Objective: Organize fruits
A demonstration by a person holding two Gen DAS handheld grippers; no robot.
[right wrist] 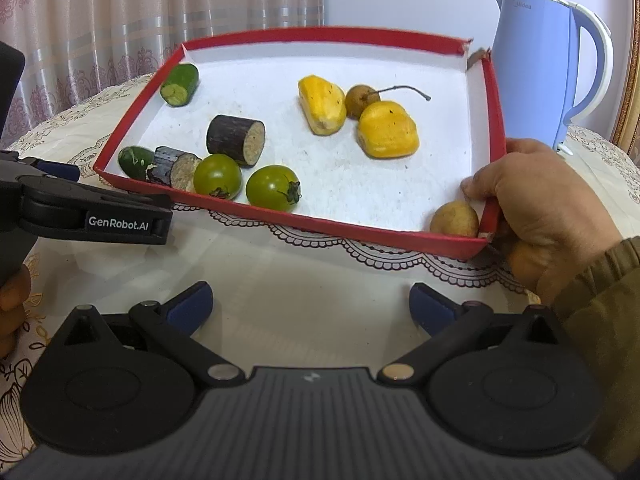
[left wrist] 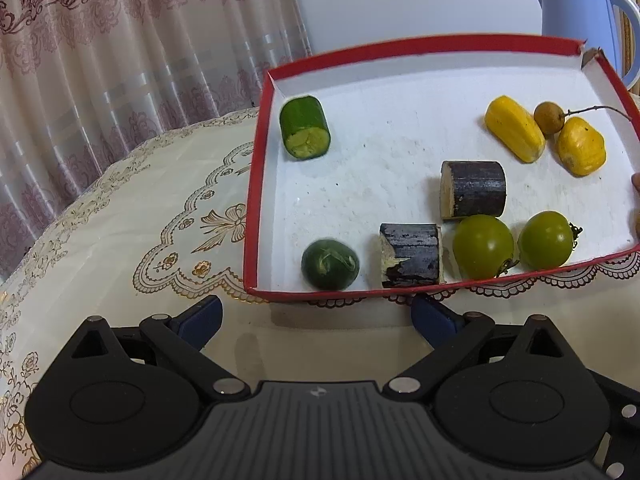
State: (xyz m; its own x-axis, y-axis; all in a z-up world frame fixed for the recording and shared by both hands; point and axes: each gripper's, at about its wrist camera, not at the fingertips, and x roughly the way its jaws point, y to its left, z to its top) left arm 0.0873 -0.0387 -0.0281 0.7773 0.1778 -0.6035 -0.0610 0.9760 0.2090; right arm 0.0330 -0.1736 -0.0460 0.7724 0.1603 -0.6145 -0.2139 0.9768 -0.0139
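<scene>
A red-rimmed white tray lies tilted on the table. It holds two cucumber pieces, two dark sugarcane chunks, two green tomatoes, two yellow jackfruit pods and a brown longan. Another longan sits in the near right corner. My left gripper is open and empty just before the tray's near rim. My right gripper is open and empty, short of the tray.
A bare hand grips the tray's right corner. A blue kettle stands behind the tray at the right. A lace cloth covers the table. A curtain hangs behind. The left gripper's body shows at the right wrist view's left.
</scene>
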